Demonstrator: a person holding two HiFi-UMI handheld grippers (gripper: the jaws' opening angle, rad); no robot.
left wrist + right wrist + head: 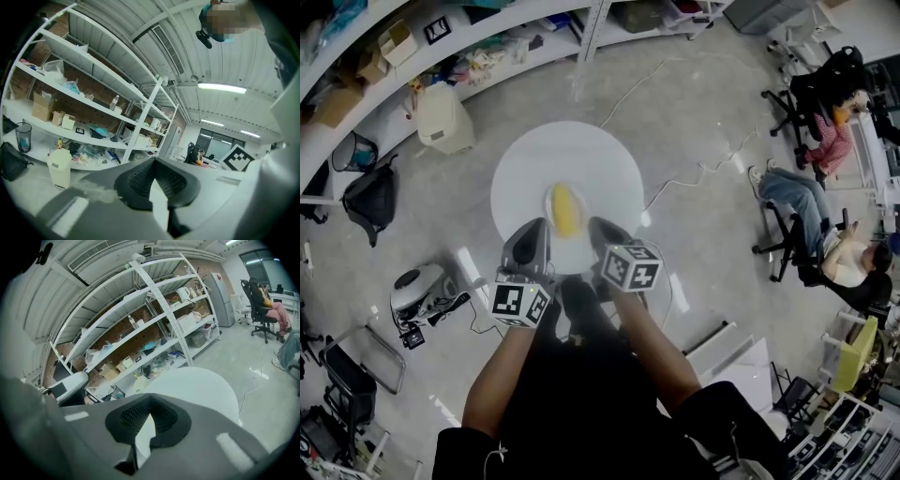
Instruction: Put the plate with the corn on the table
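Note:
A yellow corn cob (566,210) lies on a small white plate (551,199) over the near part of the round white table (525,159). My left gripper (534,232) grips the plate's near left rim and my right gripper (602,231) its near right rim. In the left gripper view the jaws (157,187) are shut on a thin white edge of the plate (159,208). The right gripper view shows the same: jaws (140,427) shut on the plate edge (142,439), with the table top (197,385) beyond. Whether the plate touches the table I cannot tell.
Curved white shelves (487,37) with boxes run along the back. A white bin (442,119) and a black bag (370,202) stand on the floor at left, with a small machine (417,291) nearer. Two seated people (825,234) are at right. Cables (694,173) cross the floor.

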